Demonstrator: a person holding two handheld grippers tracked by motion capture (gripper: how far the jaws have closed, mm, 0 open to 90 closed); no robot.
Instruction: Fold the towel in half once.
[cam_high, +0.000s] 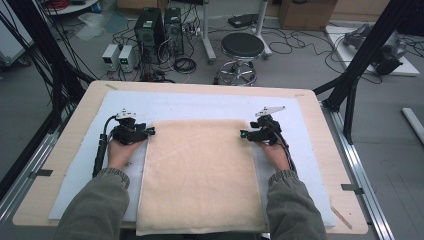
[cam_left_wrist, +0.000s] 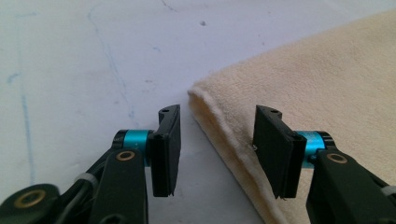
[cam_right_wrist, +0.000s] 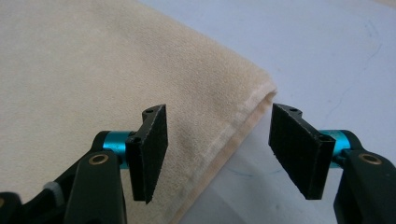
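Folded beige towel (cam_high: 200, 175) lies mid-desk, reaching the near edge. My left gripper (cam_left_wrist: 215, 149) and right gripper (cam_right_wrist: 217, 156) straddle its far corners, jaws apart. Risk: pinching only the top layer, so the fold splits.

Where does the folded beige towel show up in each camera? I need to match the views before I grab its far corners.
High view: the towel lies mid-table on the white mat, between both grippers.
Left gripper view: the towel is at the right, its corner just ahead of the open jaws.
Right gripper view: the towel is at the left, its corner ahead of the open jaws.
Shared landmark: the white mat.
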